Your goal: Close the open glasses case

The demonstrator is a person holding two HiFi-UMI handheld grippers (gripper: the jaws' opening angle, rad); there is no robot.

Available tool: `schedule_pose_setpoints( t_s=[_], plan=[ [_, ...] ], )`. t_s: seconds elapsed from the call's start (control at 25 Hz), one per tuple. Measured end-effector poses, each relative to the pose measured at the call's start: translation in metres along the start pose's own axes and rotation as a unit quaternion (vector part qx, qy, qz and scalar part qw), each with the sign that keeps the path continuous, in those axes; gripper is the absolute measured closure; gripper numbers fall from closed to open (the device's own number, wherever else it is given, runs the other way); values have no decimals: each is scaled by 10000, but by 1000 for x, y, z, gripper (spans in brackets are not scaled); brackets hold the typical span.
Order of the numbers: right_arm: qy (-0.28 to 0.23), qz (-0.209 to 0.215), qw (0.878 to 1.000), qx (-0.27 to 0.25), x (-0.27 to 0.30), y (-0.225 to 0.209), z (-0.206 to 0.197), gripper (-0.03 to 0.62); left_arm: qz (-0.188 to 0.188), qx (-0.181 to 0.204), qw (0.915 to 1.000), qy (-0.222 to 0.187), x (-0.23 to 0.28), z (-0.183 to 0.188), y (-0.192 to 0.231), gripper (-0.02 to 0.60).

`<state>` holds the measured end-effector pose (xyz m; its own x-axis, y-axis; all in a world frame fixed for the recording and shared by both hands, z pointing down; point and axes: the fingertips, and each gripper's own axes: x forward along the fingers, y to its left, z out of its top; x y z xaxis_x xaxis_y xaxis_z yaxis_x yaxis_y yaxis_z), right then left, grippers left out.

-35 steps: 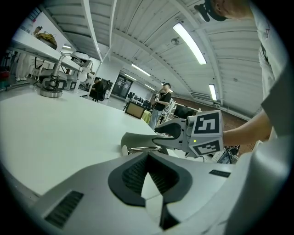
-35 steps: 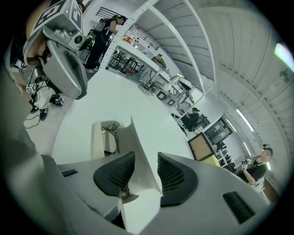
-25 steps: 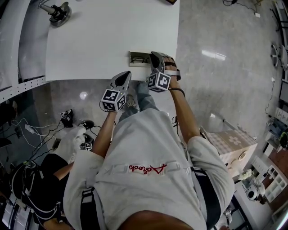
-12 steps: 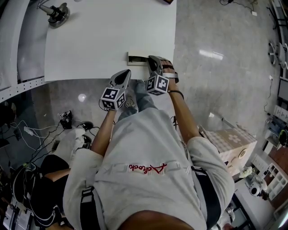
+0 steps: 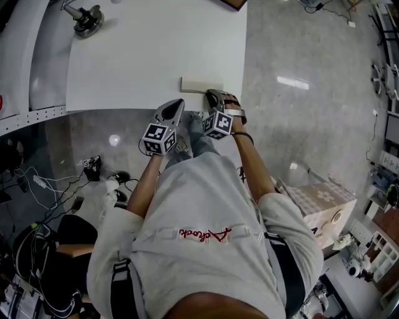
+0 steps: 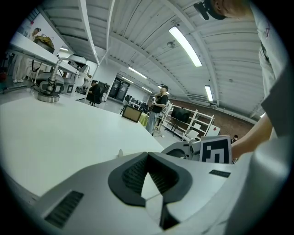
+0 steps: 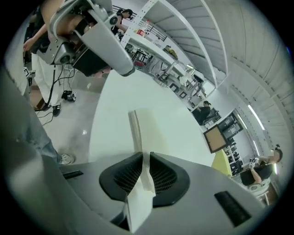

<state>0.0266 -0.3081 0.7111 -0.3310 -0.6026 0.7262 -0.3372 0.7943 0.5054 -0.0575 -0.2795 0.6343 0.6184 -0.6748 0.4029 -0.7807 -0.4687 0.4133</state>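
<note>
I seem to be working in a big lab or workshop hall. There is a long white counter point(image 5: 143, 56) with a metal stand point(image 5: 84, 17) fixed on it, a polished stone floor point(image 5: 299, 143) with loose cables point(image 5: 47, 180), strip lights point(image 6: 185, 39) on a ribbed ceiling, open metal shelves point(image 6: 195, 124), more benches point(image 7: 161, 62) loaded with equipment, and a cardboard box point(image 5: 321, 202). Other people point(image 6: 158, 103) stand further back.

Grey short-sleeved shirt point(image 5: 206, 205), red lettering point(image 5: 203, 234), black straps point(image 5: 122, 288)
</note>
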Motion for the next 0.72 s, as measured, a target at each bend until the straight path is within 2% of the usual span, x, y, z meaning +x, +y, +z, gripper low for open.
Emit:
schedule_pose_setpoints(
  t_s=[0.28, 0.48, 0.6, 0.72],
  plan=[
    [-1, 10, 9999, 113, 0, 1, 1, 522, -13, 53, 10000, 36, -2, -2, 0, 557],
    [-91, -100, 9998, 121, -10, 0, 5, 560, -45, 108, 9999, -11, 0, 3, -3, 556],
    [-268, -216, 9987, 369, -19, -9, 13, 565, -63, 143, 9999, -68, 2, 9, -5, 556],
    [-502, -262, 9949, 830, -27, -21, 23, 566, -103, 153, 9998, -103, 3, 12, -8, 556]
  ],
)
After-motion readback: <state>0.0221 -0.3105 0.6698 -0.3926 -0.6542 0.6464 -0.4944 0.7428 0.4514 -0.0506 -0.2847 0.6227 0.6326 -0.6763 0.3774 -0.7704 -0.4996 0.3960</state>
